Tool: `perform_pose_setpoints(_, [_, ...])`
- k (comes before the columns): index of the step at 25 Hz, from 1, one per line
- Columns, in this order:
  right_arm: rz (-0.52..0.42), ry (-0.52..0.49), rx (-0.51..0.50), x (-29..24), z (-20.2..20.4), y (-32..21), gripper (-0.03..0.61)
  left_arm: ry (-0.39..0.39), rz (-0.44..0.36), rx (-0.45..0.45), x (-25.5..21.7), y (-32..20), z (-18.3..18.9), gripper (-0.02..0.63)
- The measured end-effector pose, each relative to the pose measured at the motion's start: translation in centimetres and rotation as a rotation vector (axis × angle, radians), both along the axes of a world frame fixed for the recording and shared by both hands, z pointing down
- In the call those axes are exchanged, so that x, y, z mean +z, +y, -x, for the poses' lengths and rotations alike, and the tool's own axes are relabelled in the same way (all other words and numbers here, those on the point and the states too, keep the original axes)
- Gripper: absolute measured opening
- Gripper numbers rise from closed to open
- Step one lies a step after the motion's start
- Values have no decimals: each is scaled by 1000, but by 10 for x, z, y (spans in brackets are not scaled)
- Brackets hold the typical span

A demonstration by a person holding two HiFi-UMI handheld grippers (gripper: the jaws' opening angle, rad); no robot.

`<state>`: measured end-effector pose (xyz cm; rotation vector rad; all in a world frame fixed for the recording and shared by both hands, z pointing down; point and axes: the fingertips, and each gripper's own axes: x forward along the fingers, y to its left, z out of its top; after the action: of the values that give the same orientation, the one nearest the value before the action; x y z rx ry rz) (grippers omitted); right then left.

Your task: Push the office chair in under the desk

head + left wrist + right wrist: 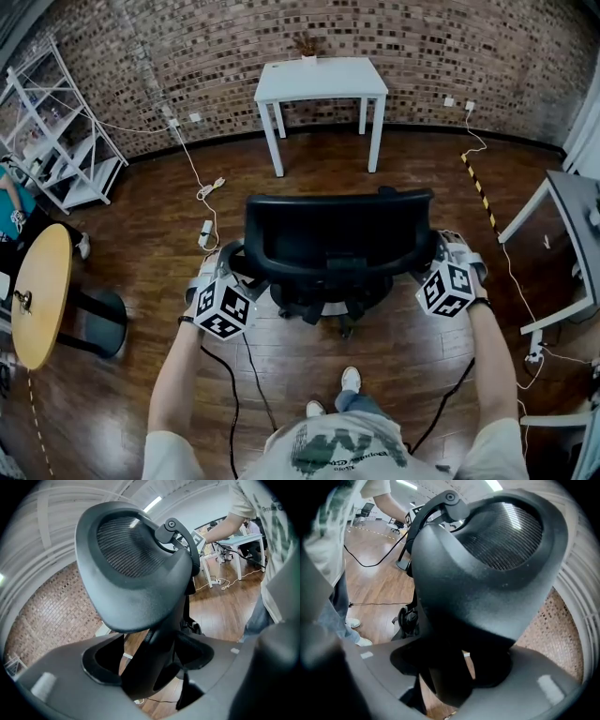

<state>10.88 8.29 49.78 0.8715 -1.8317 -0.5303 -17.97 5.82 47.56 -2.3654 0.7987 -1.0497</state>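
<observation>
While the person stood behind it on the wooden floor (pixel 141 394), one black office chair (pixel 337 239) sat mid-room with its backrest toward them, well apart from the single white worktop (pixel 319 80) against the brick wall. Two grippers flanked that backrest. The left gripper (pixel 217 272) had its fingers (pixel 101 667) spread wide and closed on the backrest's left edge. The right gripper (pixel 452 255) matched it, its fingers (pixel 506 667) set wide and clamped on the right edge. One small plant (pixel 307 47) stood at the worktop's rear. One round wooden table (pixel 42 291) and one white shelving rack (pixel 66 141) stood off to the left. Two white shoes (pixel 349 380) showed below the chair.
</observation>
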Motion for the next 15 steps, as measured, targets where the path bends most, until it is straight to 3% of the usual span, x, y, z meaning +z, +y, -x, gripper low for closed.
perform_pose_setpoints(15, [-41,-5,-13,-2,-35,-94,258,-71,35,-40,7,-105,-36,351])
